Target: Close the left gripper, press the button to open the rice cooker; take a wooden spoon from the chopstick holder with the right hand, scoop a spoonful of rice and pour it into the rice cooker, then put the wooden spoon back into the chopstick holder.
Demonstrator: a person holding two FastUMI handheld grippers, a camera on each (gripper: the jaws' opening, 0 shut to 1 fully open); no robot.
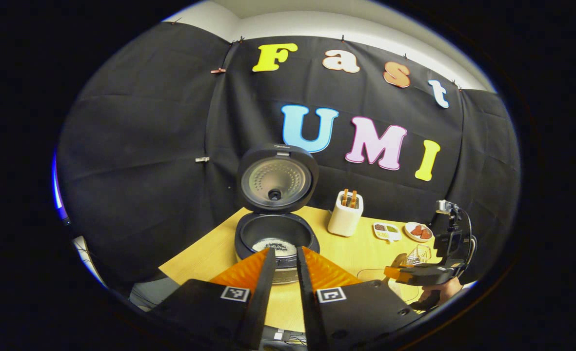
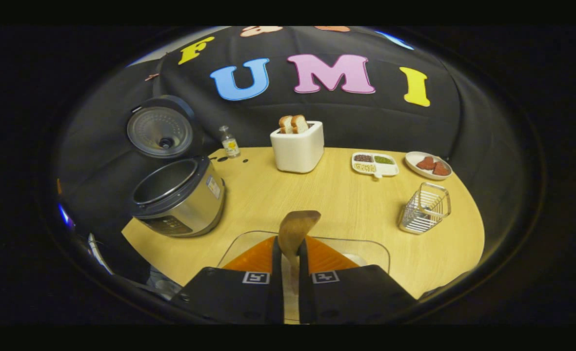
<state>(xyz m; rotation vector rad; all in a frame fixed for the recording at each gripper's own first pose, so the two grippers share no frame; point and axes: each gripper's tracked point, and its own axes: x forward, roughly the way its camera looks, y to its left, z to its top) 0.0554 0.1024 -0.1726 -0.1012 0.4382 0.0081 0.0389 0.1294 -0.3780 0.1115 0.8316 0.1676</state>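
Two fingers clamp wooden spoon (image 2: 295,229) | left fingers nearly together | rice cooker (image 1: 274,234) open

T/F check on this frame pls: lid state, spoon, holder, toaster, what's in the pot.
1. The rice cooker lid is shut. False: it stands open.
2. The right gripper holds the wooden spoon between its fingers. True.
3. The wire chopstick holder lies tipped on its side. False: it stands upright on the table.
4. The toaster has bread slices in it. True.
5. The cooker's inner pot has rice in it. True, in the left gripper view.
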